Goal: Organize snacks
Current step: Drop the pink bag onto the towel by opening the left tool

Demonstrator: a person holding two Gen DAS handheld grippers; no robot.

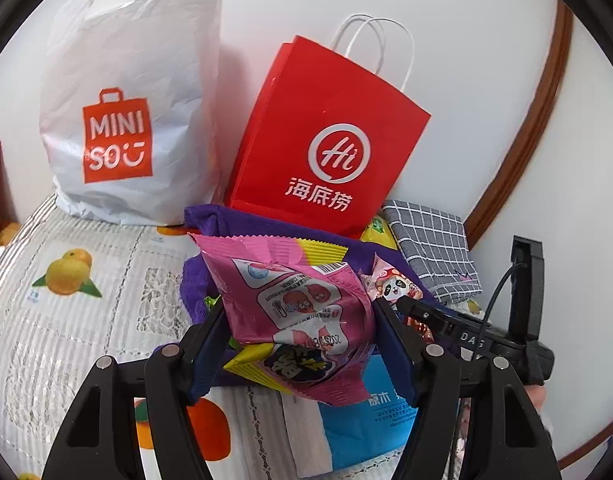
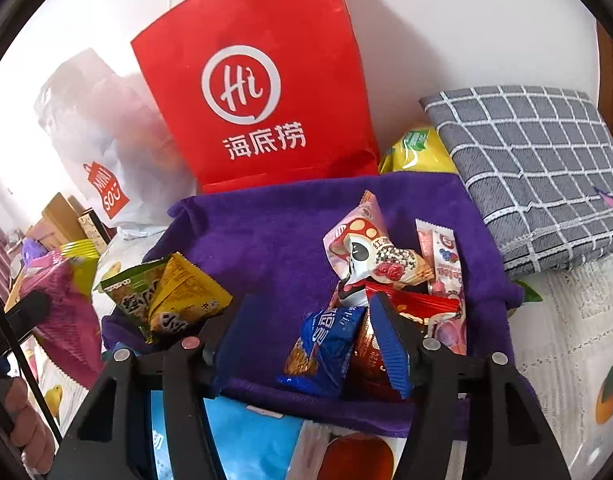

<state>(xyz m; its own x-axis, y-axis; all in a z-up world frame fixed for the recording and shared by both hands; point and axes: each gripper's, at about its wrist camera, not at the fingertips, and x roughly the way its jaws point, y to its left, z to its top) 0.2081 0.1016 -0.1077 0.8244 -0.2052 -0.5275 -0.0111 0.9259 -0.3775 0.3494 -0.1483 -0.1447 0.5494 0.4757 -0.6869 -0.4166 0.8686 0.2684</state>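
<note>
A: Fruit-print tablecloth (image 1: pixel 66 312), white wall. Left gripper (image 1: pixel 298 340) clamps the pink snack bag (image 1: pixel 294 312), centre frame, above the purple cloth (image 2: pixel 266 232).
B: Light, crinkly, slippery; pinch mid-body. Right gripper (image 2: pixel 310 344) gapes wide, holding nothing.

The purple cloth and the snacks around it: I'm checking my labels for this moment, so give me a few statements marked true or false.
1. The left hand-held gripper holds a pink snack bag. True.
2. The right hand-held gripper is clamped on the blue snack packet. False: its jaws stand open, with the packet lying between them on the purple cloth.
3. The red paper bag stands behind the purple cloth. True.
4. The grey checked cloth lies on top of the snacks. False: it lies folded beside the purple cloth, off to the right.
5. The white Miniso bag lies flat. False: it stands upright by the wall.
</note>
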